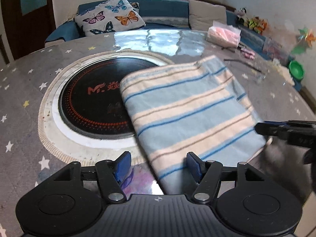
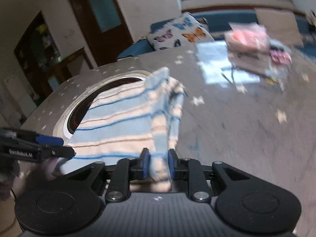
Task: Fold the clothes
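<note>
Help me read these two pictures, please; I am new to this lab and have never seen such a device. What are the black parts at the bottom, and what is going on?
Each picture comes from a camera mounted on a hand-held gripper, looking forward along its two blue-padded fingers. One view shows the left gripper, open and holding nothing. The other shows the right gripper, shut on an edge of the striped garment. The garment lies folded on a star-patterned table, partly covering a round black cooktop. A butterfly pillow sits on the sofa behind.

One striped garment, two grippers
</note>
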Tool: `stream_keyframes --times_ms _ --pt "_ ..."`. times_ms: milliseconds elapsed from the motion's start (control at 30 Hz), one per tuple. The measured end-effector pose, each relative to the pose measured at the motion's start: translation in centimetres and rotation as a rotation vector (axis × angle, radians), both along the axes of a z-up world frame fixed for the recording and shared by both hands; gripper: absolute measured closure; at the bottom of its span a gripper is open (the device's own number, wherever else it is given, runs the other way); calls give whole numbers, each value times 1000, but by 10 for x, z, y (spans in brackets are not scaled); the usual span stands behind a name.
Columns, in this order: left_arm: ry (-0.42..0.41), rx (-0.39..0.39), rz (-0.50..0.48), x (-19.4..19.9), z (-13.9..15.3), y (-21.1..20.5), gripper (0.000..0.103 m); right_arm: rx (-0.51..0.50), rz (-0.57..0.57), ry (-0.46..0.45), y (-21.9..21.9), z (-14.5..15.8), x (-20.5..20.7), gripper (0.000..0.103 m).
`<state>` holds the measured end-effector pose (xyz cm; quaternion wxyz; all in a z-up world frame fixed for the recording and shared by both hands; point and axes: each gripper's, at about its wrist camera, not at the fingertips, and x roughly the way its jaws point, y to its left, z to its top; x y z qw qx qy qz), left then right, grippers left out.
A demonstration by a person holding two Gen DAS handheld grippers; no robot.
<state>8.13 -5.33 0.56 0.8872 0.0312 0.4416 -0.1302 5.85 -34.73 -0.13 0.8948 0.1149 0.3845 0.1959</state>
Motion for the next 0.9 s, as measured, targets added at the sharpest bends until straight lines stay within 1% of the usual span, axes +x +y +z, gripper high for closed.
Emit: stream_keyframes --times_ms 33,200,333,400,500,600,700,900 --pt "0 9 1 -1 -2 1 38 10 -1 5 -2 -1 -3 83" --pt "-20 31 9 -6 -3 7 37 -6 9 -8 -1 -1 -12 83" --pt "-27 42 16 -7 -4 12 37 53 -23 23 -12 -3 -8 84" --pt "-39 52 27 -8 -2 14 37 85 -40 40 -18 -5 -6 83" --pt "-45 59 31 -10 0 16 38 97 -75 41 -26 -4 -8 80" --pt "-74 74 -3 -17 5 12 38 36 -80 -8 -23 5 -11 80" --pt "-91 79 -36 -22 9 5 38 8 -59 -71 -16 19 -10 80" --pt "-76 90 -56 -20 1 -3 38 9 22 -144 13 33 12 80"
